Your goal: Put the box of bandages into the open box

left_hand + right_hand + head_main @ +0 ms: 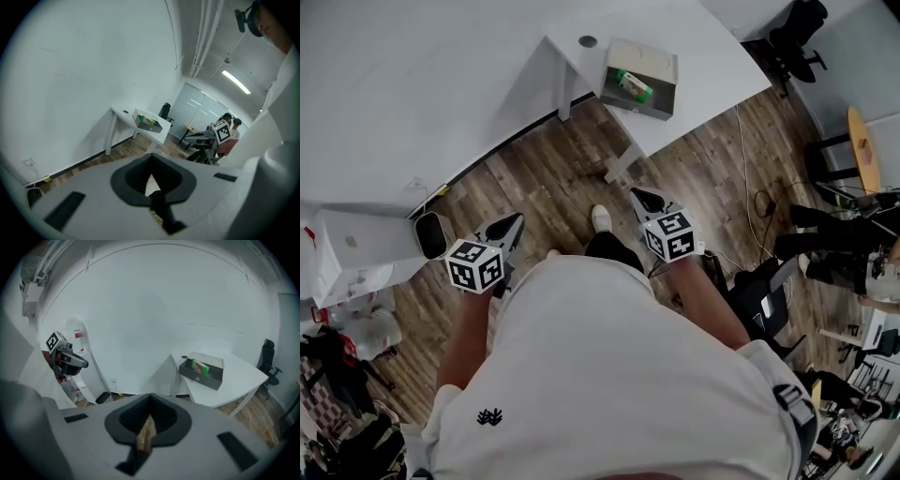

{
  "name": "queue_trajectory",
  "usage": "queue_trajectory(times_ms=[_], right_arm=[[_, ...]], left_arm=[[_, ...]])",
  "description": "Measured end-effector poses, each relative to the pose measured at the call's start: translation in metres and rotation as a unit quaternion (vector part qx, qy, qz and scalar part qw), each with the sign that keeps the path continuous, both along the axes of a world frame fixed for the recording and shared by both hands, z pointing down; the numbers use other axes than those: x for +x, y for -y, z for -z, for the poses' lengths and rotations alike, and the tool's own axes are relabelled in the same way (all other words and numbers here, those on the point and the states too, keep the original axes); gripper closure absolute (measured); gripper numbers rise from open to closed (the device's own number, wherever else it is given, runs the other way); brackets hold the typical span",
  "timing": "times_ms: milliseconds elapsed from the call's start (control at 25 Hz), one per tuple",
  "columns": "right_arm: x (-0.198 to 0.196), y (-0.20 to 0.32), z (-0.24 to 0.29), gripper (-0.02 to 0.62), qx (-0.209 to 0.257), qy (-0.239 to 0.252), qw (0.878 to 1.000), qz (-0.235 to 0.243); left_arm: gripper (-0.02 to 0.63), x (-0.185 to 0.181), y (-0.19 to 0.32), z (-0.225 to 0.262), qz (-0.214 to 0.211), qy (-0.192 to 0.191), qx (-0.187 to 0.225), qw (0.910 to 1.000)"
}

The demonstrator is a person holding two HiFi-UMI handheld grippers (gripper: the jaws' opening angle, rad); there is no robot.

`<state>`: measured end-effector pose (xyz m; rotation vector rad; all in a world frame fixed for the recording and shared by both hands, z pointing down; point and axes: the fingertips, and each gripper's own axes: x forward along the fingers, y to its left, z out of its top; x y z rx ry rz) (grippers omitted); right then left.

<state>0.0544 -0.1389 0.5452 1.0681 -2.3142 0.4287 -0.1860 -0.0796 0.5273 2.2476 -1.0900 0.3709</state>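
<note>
- Closest to us is the person's white shirt (609, 375), with the wooden floor (553, 187) beyond it.
- We see the left gripper (514, 225) held low beside the body. Its jaws are pressed together on nothing, with only floor showing past them.
- Our right gripper (642, 199) hangs the same way on the other side, clenched and empty.
- Both are well apart from the white table (712, 56).
- We find the box of bandages (633, 84), green and white, inside the open box (647, 108), a grey one on that table. It seems to stand on edge near one end, though we cannot tell whether it leans on the wall.
- We judge the task's placement done as things lie.
- We take the carton for light, thin card: stiff enough to lift but easy to dent, with smooth printed faces that may slip.
- We would pinch it across its two broad faces near the top edge, which stands clear of the grey walls, and squeeze gently.
</note>
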Motion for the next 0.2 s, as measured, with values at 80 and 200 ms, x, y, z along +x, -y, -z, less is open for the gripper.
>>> queue_trajectory(times_ms=[80, 200], right_arm=[[0.004, 0.008, 0.0, 0.588, 0.001, 0.0, 1.0, 0.0], [0.012, 0.024, 0.002, 0.588, 0.004, 0.001, 1.0, -0.001]], left_arm=[[0.6, 0.0, 0.007, 0.002, 0.006, 0.0, 0.001, 1.0], [0.6, 0.005, 0.019, 0.004, 0.01, 0.001, 0.004, 0.9999]])
